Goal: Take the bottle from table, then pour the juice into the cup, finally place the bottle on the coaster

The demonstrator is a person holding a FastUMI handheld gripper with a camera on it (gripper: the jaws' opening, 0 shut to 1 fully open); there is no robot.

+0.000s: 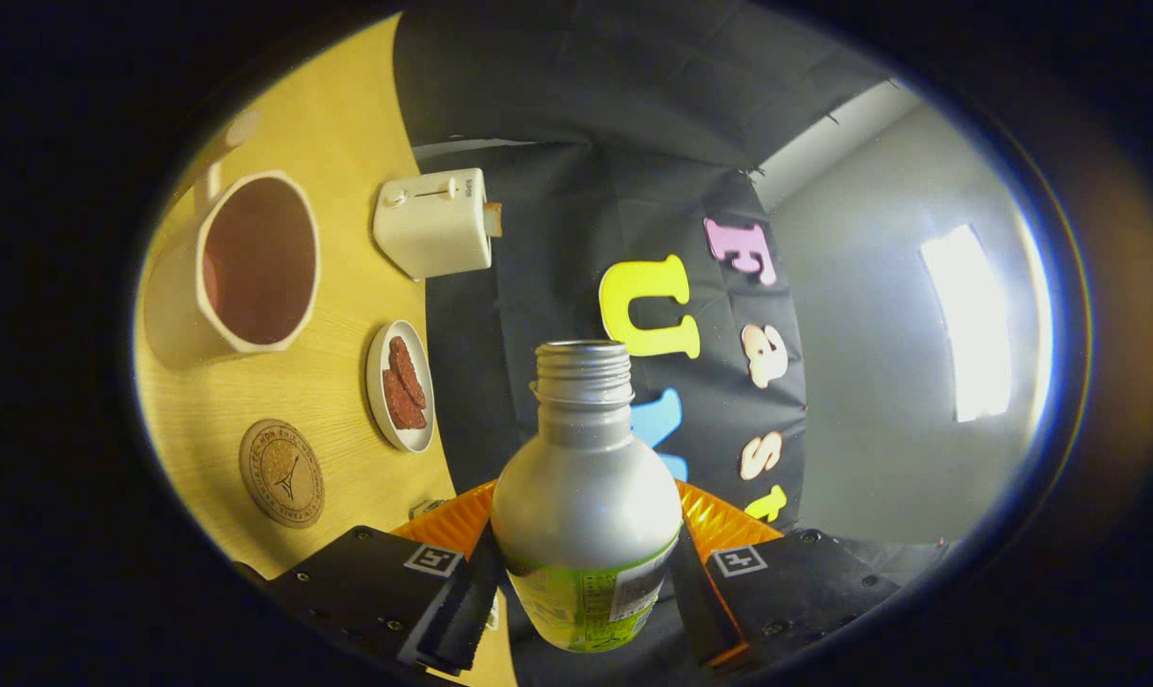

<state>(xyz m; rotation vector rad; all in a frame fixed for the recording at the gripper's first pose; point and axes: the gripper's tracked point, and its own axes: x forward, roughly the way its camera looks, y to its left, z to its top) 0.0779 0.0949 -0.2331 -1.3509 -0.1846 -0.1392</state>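
My tool grips the uncapped bottle with both fingers, rolled sideways toward the cup for pouring. The coaster waits nearby on the desk

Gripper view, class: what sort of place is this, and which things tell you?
Probably a staged breakfast table inside a recording booth. A toaster, a cup and a plate of snacks sit on the wooden table, with black cloth behind. The gripper holds a bottle.

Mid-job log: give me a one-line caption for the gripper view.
Tongs shut on the uncapped silver bottle, rolled sideways relative to the table, with cup, coaster and toaster beyond.
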